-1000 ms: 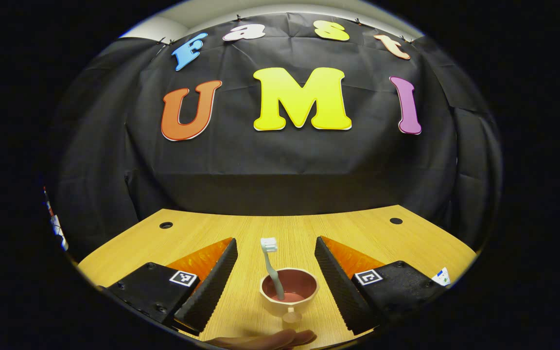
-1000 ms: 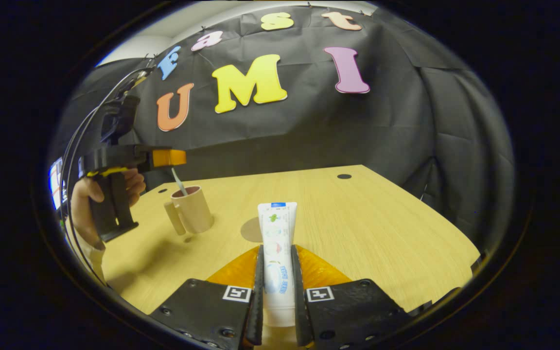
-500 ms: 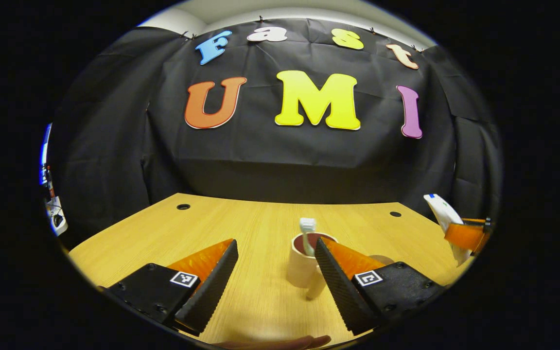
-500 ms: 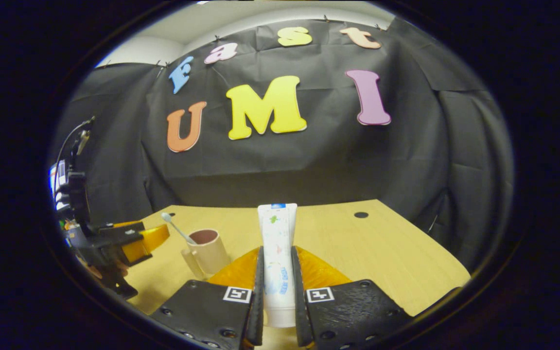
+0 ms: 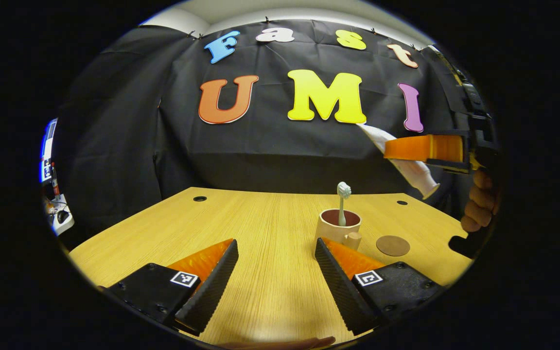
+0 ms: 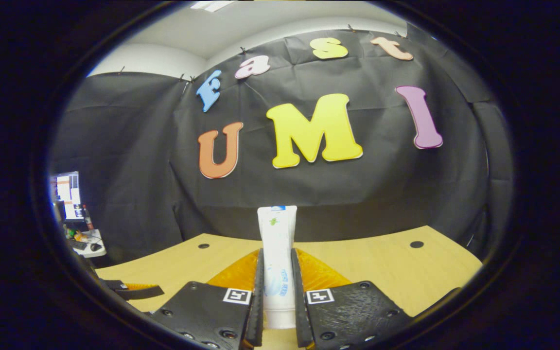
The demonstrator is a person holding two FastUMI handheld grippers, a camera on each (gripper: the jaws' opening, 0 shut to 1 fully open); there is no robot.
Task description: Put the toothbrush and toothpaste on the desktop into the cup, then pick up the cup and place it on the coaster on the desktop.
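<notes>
Compared with half a second ago, we see the right gripper point(image 6: 277, 311) raised higher, its fingers clamped on the toothpaste point(image 6: 277, 253), whose long axis runs forward along them. The left gripper point(image 5: 276, 277) has drawn back from the cup point(image 5: 337, 227), jaws wide apart and empty. The toothbrush point(image 5: 342, 201) stands upright in the cup, bristles up; the coaster point(image 5: 393, 245) lies just right of the cup.
</notes>
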